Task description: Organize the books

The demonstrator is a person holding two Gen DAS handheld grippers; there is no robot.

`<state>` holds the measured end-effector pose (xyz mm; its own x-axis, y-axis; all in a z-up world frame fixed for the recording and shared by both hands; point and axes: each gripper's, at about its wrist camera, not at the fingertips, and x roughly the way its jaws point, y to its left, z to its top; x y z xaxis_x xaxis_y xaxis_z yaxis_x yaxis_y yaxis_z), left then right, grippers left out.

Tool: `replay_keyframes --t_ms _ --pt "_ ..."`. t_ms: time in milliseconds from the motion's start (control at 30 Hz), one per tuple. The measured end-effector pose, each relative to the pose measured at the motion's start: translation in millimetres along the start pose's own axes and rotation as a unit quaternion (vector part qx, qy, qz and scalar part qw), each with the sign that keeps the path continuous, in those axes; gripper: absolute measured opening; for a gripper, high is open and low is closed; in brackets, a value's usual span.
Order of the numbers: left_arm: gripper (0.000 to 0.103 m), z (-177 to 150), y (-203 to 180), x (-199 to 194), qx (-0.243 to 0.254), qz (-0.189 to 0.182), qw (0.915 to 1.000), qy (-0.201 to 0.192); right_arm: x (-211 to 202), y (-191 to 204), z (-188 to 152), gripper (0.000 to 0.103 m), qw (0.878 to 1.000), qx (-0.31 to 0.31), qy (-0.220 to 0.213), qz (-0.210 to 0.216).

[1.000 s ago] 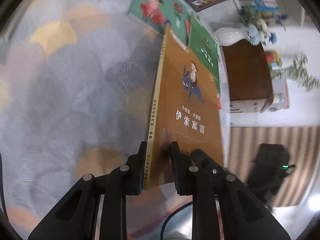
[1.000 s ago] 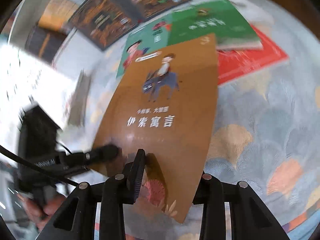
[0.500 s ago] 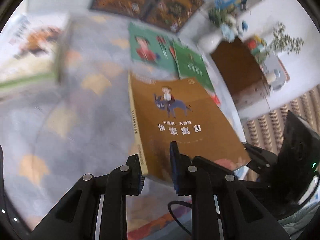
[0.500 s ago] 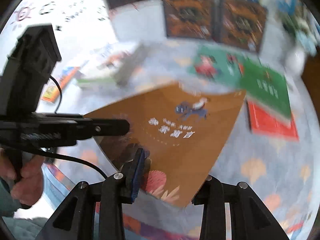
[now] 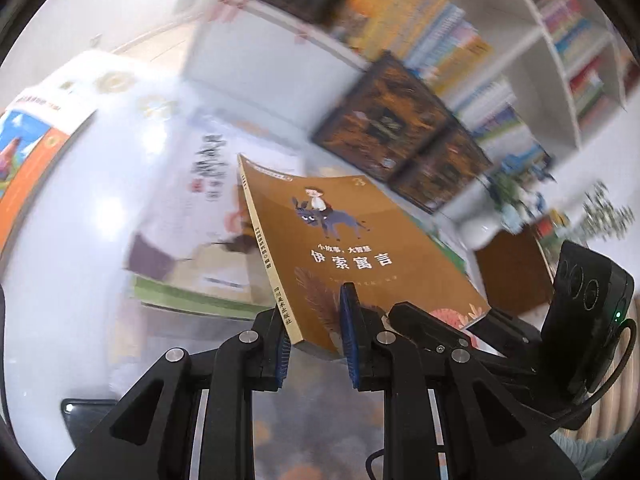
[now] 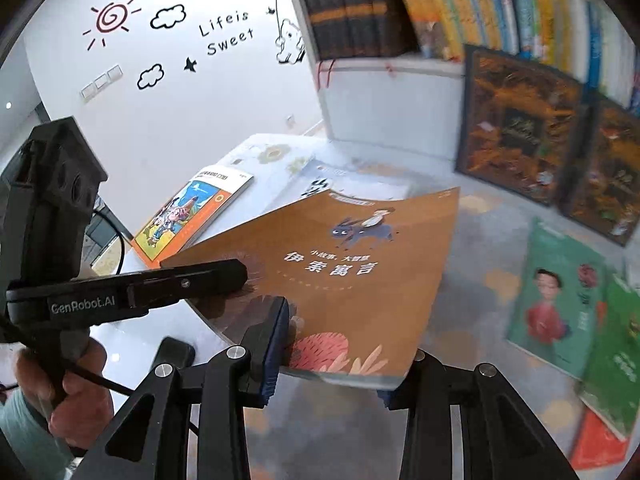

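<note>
A brown picture book (image 5: 352,240) with a donkey rider on its cover hangs in the air, held by both grippers. My left gripper (image 5: 314,328) is shut on its near corner by the spine. In the right wrist view the same book (image 6: 360,248) runs between the fingers of my right gripper (image 6: 340,364), one pad on the cover and the other finger beneath, shut on the near edge. The left gripper (image 6: 236,280) clamps the book's left corner there, and a person's hand (image 6: 80,392) grips its handle. The book lies nearly flat, partly over a low white table (image 6: 132,344).
On the white table lie an orange-edged book (image 6: 192,216), a white book (image 5: 192,208) and a black phone-like slab (image 6: 174,356). Two dark picture books (image 6: 520,132) lean on the full bookshelf (image 6: 480,8). Green books (image 6: 560,300) and a red one (image 6: 596,440) lie on the patterned carpet.
Both grippers have lifted the brown book off the carpet and swung it left, over the white table's edge. The book turned from standing on edge to nearly flat.
</note>
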<state>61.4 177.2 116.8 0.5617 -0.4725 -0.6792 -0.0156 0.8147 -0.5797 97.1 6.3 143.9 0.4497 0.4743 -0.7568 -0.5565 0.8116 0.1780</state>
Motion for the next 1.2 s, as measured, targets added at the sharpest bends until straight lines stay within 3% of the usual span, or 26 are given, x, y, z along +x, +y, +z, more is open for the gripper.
replay_keyframes --t_ms 200,367,533,633,667,733,900,1000,1067,1100,1200 --pt "0.018 -0.9 34.7 6.1 -0.040 0.016 0.9991 0.001 39.6 4.2 2.3 0.038 0.999 0.020 0.034 0.011" --pt "0.018 17.5 55.3 10.7 -0.057 0.029 0.9978 -0.015 65.5 4.1 20.2 0.038 0.998 0.027 0.051 0.014" --pt "0.019 32.3 75.5 24.4 -0.078 0.061 0.9951 -0.005 92.2 1.8 33.0 0.039 0.995 0.055 0.074 0.021" --pt "0.021 30.6 87.6 26.9 -0.091 0.097 0.9912 -0.001 110.4 4.1 28.4 0.047 0.993 0.050 0.105 0.005" --pt "0.021 29.4 91.1 26.0 -0.095 0.092 0.9913 -0.001 116.8 5.0 25.3 0.050 0.992 0.047 0.114 0.003" --pt "0.022 28.0 93.6 20.8 -0.102 0.092 0.9905 -0.007 115.4 10.3 23.9 0.058 0.995 0.031 0.096 -0.006" --pt "0.023 22.9 85.2 5.5 -0.088 0.129 0.9877 -0.013 117.2 23.3 19.7 0.069 0.995 -0.016 0.102 -0.017" --pt "0.023 18.3 64.5 -3.5 -0.049 0.161 0.9857 -0.018 106.7 18.0 6.8 0.075 0.995 -0.035 0.093 0.016" --pt "0.025 14.4 50.7 -5.9 -0.025 0.153 0.9878 -0.013 92.6 5.8 -7.9 0.076 0.995 -0.032 0.088 0.034" --pt "0.030 10.9 41.7 -6.0 -0.015 0.141 0.9899 -0.007 88.6 0.8 -16.5 0.076 0.994 -0.023 0.098 0.039" --pt "0.031 1.0 14.9 2.9 0.012 0.109 0.9938 0.017 66.3 -27.7 -55.2 0.076 0.990 0.025 0.130 0.054"
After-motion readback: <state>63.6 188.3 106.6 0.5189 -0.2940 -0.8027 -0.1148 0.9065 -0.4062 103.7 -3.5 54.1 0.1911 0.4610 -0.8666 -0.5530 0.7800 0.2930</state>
